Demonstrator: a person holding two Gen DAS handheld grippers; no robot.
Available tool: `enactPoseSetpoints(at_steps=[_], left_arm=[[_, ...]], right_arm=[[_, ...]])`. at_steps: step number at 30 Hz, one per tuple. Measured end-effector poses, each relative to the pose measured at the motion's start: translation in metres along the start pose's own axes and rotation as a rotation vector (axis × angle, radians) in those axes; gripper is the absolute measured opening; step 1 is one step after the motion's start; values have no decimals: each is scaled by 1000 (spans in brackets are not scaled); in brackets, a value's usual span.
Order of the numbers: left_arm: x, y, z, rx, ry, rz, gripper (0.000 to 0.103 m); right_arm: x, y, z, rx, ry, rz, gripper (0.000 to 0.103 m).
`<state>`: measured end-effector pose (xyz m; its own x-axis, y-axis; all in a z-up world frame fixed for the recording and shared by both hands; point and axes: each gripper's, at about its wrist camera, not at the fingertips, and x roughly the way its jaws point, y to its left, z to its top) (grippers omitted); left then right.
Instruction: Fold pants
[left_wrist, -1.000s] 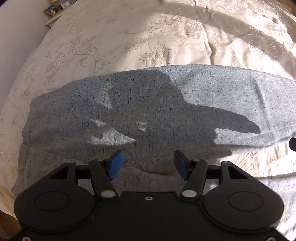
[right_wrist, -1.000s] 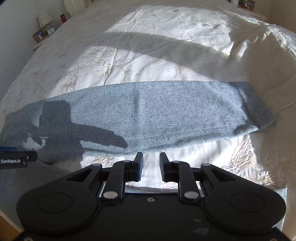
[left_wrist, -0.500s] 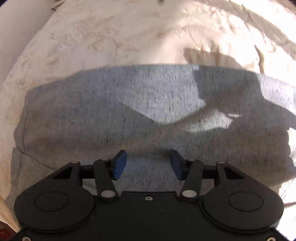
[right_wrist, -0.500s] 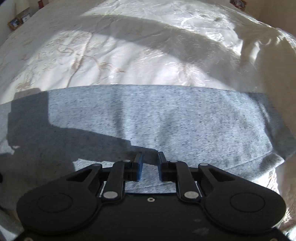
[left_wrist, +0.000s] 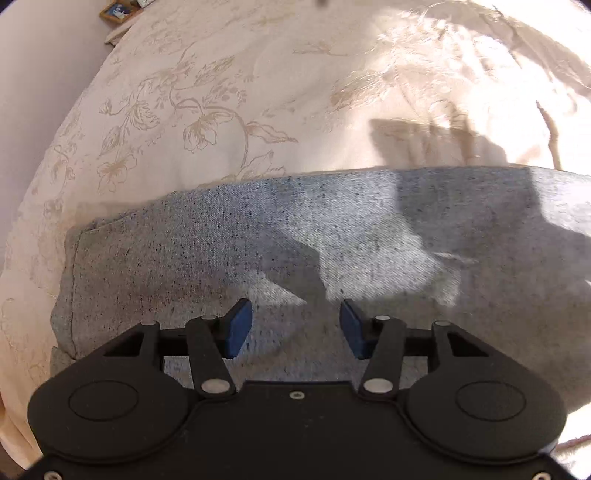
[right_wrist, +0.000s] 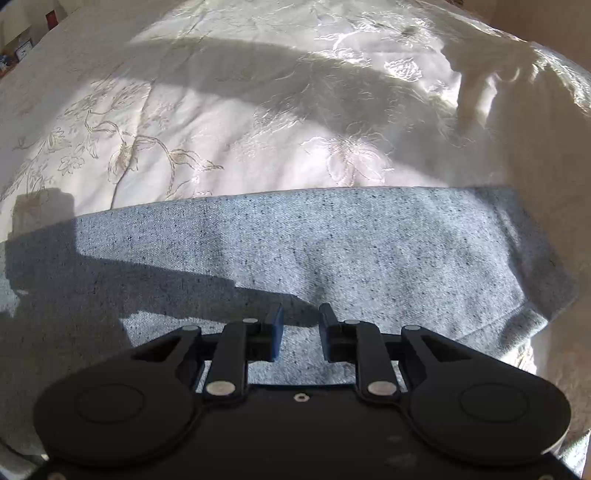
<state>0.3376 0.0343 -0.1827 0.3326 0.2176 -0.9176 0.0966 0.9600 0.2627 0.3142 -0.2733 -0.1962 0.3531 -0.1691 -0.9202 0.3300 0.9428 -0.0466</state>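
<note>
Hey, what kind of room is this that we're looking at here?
Most likely a bedroom. A cream quilted bedspread with embroidered flowers covers a wide bed, grey speckled knit pants lie flat across it, and a small framed picture sits on a bedside surface at the far corner.

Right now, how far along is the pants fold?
Done: the grey pants lie as a flat, long band across the bedspread, seemingly folded lengthwise. In hand: nothing gripped; the left gripper and right gripper both sit above the near edge, jaws apart and empty. Left: grasp and fold the band across its length.
</note>
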Motion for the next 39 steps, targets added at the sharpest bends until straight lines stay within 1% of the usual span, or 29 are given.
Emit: enactPoseSetpoints(at_steps=[4,7,10,12,15,18,24,26,28,33,39], left_arm=[[-46,-15,-33,32,-30,-64,58],[-76,-32,-58,55,-41,-115,58],[-101,-51,-90,83,-44,-145,58],[-114,-62,-110,100,-51,-150,58],[-129,-82,-141,138,-47,-138,58],[-141,-99,-170,158,-42,-159,58],[-155,-122,-214,151,-16,-196,58],[-158,-128,-226,160,-10,-198,58],[-160,-134,-235,175,-5,-191,58],[-160,-132,-251,165,22,-193,58],[-159,-121,-260,124,27,-157,58]], right_arm=[[-46,-34,-34,59,-44,3,24],[-78,-57,-69,106,-50,-3,24],[-107,-79,-109,151,-59,4,24],[-122,-93,-138,179,-59,23,25],[-138,-113,-178,214,-63,49,26],[-148,-130,-216,212,-49,65,27],[-158,-163,-270,249,-57,75,28],[-156,-174,-286,256,-50,102,28],[-153,-182,-296,271,-31,105,28],[-143,-200,-311,352,12,147,29],[-136,-212,-314,470,-12,188,29]])
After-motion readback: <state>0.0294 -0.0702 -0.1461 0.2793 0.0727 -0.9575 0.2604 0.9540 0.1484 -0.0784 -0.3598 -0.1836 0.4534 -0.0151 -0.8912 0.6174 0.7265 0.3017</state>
